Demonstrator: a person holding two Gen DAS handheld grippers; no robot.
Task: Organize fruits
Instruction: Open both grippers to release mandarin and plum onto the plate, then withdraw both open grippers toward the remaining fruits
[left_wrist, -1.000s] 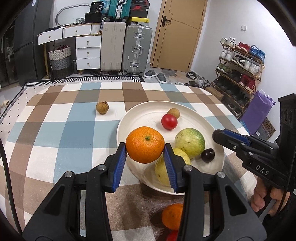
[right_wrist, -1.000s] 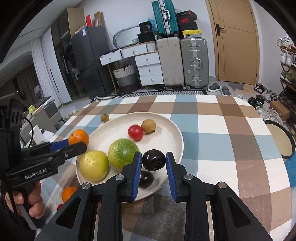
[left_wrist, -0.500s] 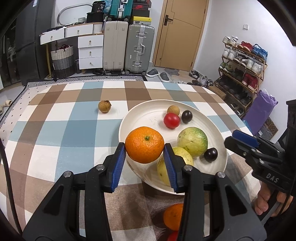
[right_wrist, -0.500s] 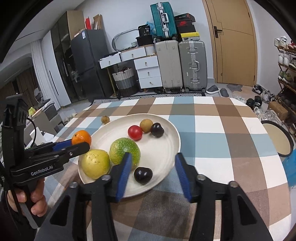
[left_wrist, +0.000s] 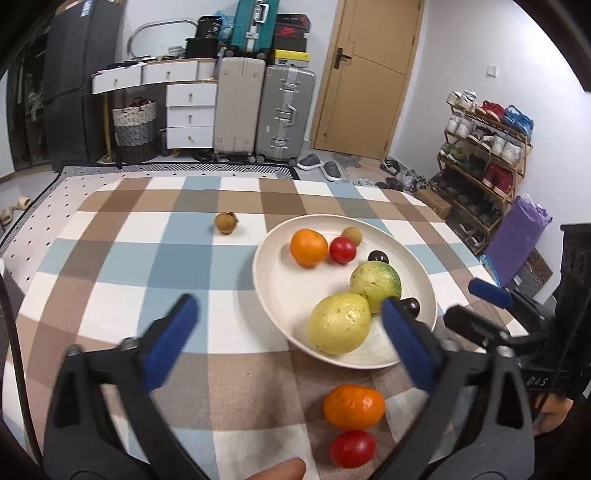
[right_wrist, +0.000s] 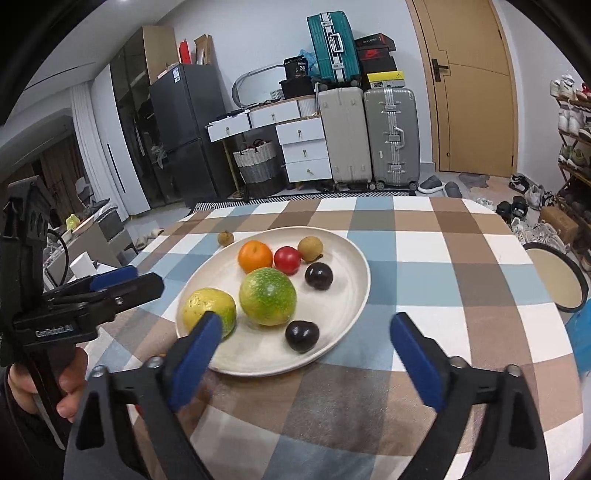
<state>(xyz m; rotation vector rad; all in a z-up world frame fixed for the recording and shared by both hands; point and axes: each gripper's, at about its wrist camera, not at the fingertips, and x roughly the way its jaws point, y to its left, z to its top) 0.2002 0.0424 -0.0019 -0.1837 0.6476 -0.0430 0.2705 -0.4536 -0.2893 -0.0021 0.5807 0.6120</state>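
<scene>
A white plate on the checked tablecloth holds an orange, a red tomato, a brown longan, a green fruit, a yellow fruit and two dark plums. My left gripper is open and empty, near the plate's front edge. My right gripper is open and empty, in front of the plate. A second orange, a second tomato and another longan lie on the cloth.
The table edge runs along the left and far side. Suitcases, a drawer unit and a shoe rack stand beyond the table. A round stool stands to the right of the table.
My left gripper opened and let go of the orange, which now sits at the back of the plate. My right gripper opened wider and drew back from the plate.
</scene>
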